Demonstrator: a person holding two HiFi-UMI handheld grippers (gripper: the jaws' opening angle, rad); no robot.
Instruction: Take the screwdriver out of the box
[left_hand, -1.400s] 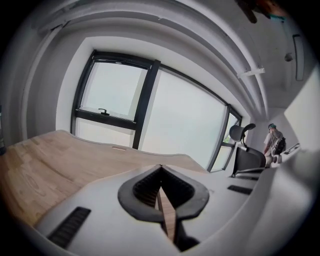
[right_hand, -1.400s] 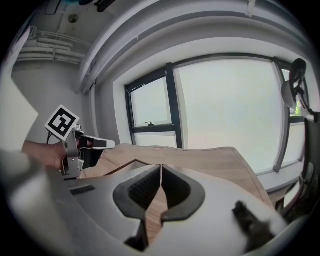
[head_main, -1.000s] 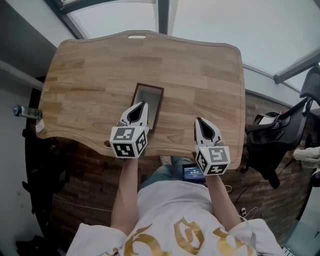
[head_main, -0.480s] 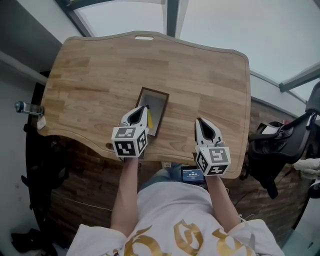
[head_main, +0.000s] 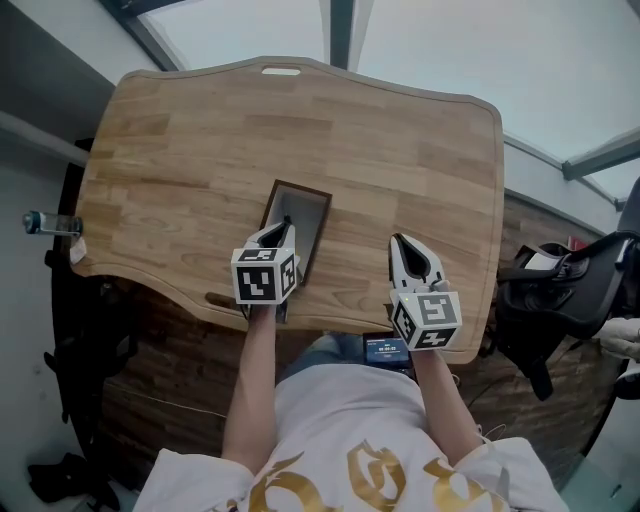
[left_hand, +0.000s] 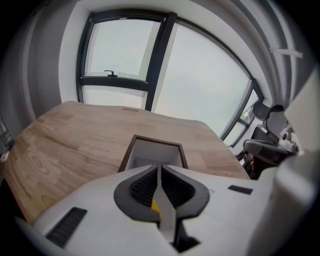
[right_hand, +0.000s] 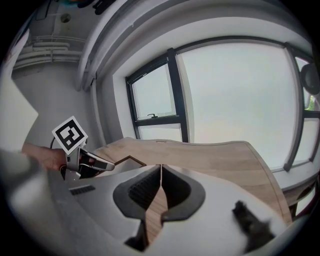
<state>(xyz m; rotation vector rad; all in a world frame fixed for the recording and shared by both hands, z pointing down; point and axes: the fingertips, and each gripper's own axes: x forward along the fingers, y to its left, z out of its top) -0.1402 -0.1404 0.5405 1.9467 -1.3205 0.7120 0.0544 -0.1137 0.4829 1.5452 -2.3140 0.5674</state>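
My left gripper (head_main: 284, 225), closed, over brown-rimmed rectangular box (head_main: 303, 189), sliver of yellow screwdriver (left_hand: 155, 205) beneath, right gripper (head_main: 401, 241) closed, empty.

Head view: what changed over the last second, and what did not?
The left hand-held gripper tipped down and sank toward the near end of the box, jaws shut with nothing between them; a yellow bit shows beneath them. Nothing was taken hold of. The right hand-held gripper, also shut, the box and the table stayed about as they were.
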